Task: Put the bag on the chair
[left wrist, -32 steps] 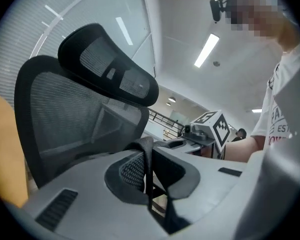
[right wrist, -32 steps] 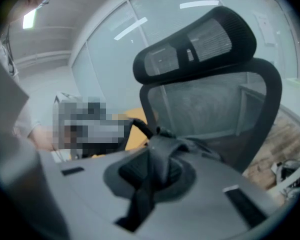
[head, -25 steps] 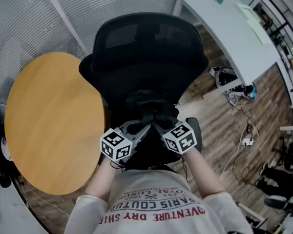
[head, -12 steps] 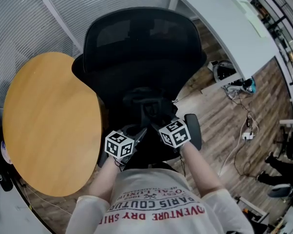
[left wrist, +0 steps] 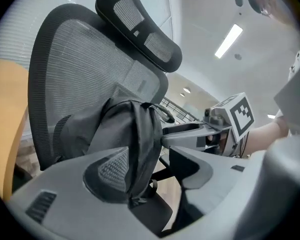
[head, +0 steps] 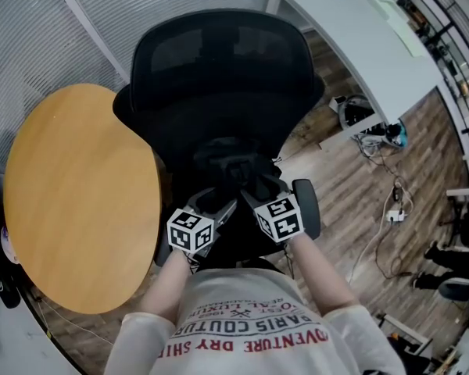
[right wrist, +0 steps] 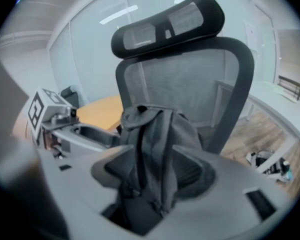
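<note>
The bag (head: 233,165) is sitting upright on the chair (head: 219,61) seat at the centre of the head view, its back leaning against the mesh backrest. The left gripper (head: 223,203) and the right gripper (head: 252,196) are hovering side by side just below it in that frame. Both sets of jaws are opening and standing wide. In the left gripper view a strap (left wrist: 141,144) is hanging loose between the jaws with the pads not pressing on it. The right gripper view is showing the same thing: the straps (right wrist: 150,159) are lying in the gap, ungripped. The bag is looking soft and slack. Its fabric is folding at the top and sagging at the sides, so it is likely holding little and weighing little. A soft body of this kind is likely to slump or tip forward once unsupported, though the backrest is propping it. If regripping is needed, the top loop (left wrist: 162,113) or the webbing straps are the best places to take hold, since they are thin, tough and unlikely to slip. The loose body fabric is likely to bunch and pull free.
</note>
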The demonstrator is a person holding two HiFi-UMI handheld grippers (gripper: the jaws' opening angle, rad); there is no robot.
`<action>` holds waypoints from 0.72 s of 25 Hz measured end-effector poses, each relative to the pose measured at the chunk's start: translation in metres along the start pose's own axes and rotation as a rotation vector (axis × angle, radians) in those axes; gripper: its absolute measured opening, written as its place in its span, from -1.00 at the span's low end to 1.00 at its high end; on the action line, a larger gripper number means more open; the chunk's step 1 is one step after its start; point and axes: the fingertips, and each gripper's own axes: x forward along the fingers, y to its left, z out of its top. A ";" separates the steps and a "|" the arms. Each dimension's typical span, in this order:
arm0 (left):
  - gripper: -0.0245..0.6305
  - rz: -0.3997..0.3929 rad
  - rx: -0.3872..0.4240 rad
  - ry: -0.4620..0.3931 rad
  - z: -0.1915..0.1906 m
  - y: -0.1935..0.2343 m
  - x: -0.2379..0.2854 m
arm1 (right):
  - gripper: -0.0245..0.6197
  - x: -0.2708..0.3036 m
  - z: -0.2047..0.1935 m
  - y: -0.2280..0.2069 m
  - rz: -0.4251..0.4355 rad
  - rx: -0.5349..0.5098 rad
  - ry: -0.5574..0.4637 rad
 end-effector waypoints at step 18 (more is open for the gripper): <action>-0.84 0.132 0.391 -0.386 0.136 -0.086 -0.105 | -0.84 -0.132 0.111 0.045 -0.039 -0.147 -0.458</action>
